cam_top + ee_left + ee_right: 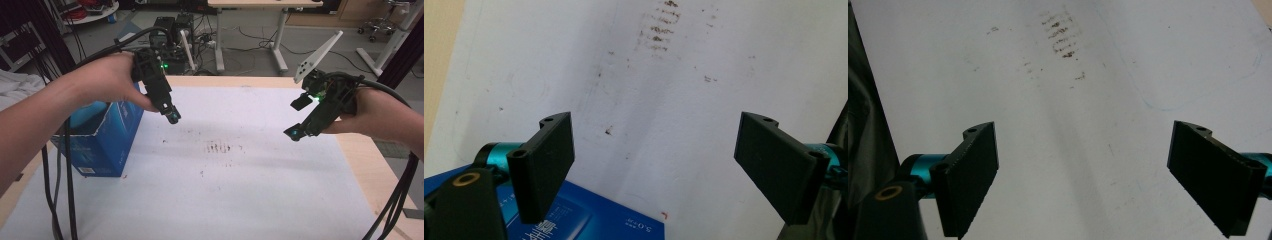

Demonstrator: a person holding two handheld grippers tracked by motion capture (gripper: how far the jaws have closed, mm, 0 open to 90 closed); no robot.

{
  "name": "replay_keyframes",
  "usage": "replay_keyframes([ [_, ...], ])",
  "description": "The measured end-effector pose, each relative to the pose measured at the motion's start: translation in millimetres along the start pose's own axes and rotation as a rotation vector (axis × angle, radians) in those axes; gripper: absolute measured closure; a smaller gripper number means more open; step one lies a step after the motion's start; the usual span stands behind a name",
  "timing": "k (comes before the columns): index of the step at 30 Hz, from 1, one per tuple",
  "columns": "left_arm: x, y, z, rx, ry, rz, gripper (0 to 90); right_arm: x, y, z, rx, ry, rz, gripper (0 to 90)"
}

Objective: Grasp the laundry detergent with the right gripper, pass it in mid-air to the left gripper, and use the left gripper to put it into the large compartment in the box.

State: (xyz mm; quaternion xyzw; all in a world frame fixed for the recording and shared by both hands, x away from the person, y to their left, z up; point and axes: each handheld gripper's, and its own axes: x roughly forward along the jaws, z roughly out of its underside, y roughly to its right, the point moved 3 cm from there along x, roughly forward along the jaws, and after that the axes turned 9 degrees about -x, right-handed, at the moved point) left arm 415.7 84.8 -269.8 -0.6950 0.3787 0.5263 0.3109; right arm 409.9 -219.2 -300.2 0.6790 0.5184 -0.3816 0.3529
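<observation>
Both hands hold their grippers in the air over a white sheet point(240, 190) that covers the table. My left gripper point(171, 114) points down and to the right beside an open blue cardboard box point(100, 137); its jaws stand wide apart with nothing between them point(656, 150). The box's blue top point(589, 217) lies just under its left jaw. My right gripper point(296, 118) hovers at the right, aimed left and down, open and empty as well point(1083, 155). Brown smudges point(220, 147) mark the sheet between the two grippers.
Bare wood point(370, 165) runs along the table's right edge. Black cables point(395, 205) trail from both grippers toward me. Behind the table stand black equipment point(172, 30) and desk legs point(220, 40). A white cloth point(17, 85) lies at the far left.
</observation>
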Motion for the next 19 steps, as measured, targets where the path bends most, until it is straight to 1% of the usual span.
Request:
replay_keyframes([
  [12, -0.5, 1.3, 0.8, 0.002, 0.003, -0.003, 16.5, -1.5, -1.4, 1.4, 0.006, -0.010, 0.002, 12.6],
  [19, -1.8, 2.2, 1.6, 0.001, 0.008, -0.004, 16.5, -3.3, -1.4, 2.2, 0.010, -0.002, 0.007, 12.6],
])
